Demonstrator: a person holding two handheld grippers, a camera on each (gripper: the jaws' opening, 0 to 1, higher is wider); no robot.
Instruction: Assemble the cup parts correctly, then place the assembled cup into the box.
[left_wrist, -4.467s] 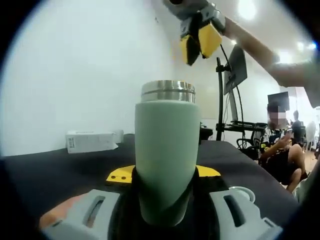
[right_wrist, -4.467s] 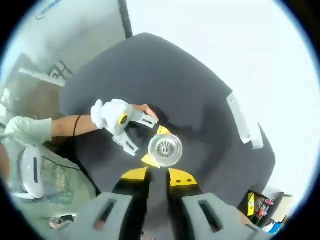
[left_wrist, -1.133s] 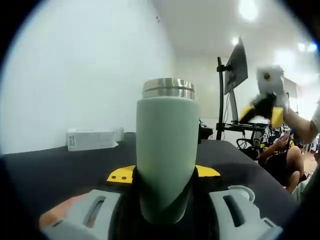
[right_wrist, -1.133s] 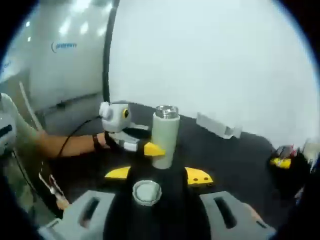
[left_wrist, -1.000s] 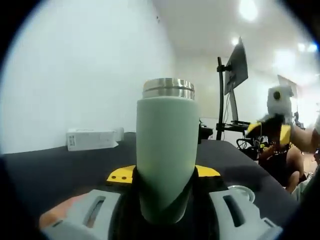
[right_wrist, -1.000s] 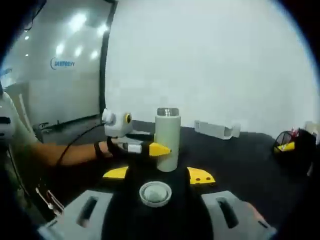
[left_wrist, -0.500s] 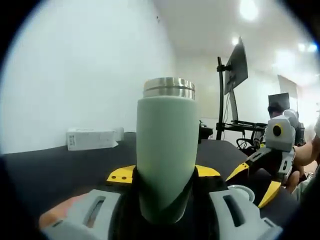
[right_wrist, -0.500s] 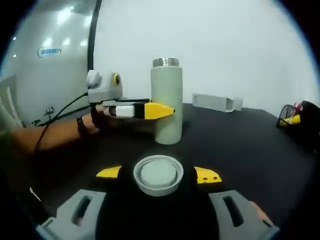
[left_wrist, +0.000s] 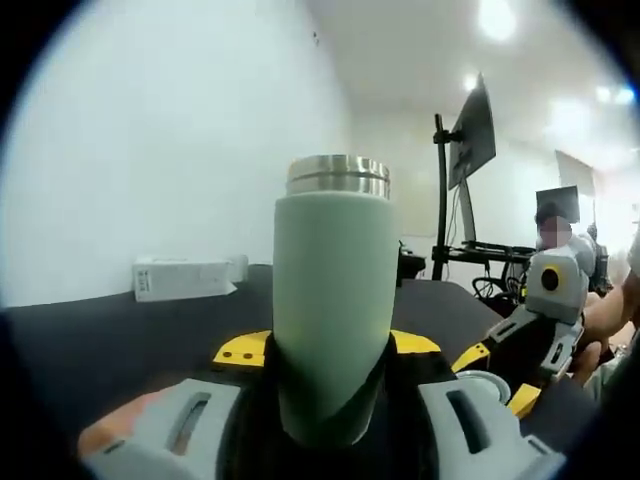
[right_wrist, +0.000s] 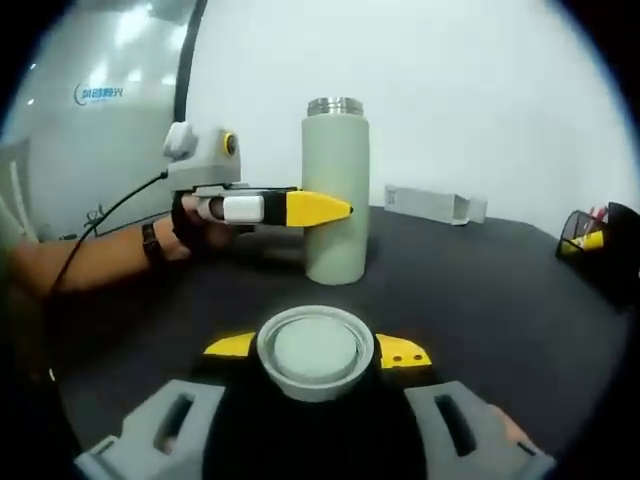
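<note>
Left gripper (left_wrist: 330, 400) has its fingers clamped around the pale green cup body (left_wrist: 332, 300), holding it upright on the dark desk (left_wrist: 120, 340), steel neck bare at 12 o'clock. In the right gripper view the right gripper (right_wrist: 315, 360) straddles the lid (right_wrist: 312, 350), fingers spread to either side at 9 and 3 o'clock. I can't tell whether they touch it yet. Best play here: close squarely on the lid's rim, keep it level, lift straight, then bring it over the steel neck while the left keeps the body steady. Half a second back the lid looked smaller and further off; the right gripper has since eased lower and closer, while the cup body hasn't budged.
</note>
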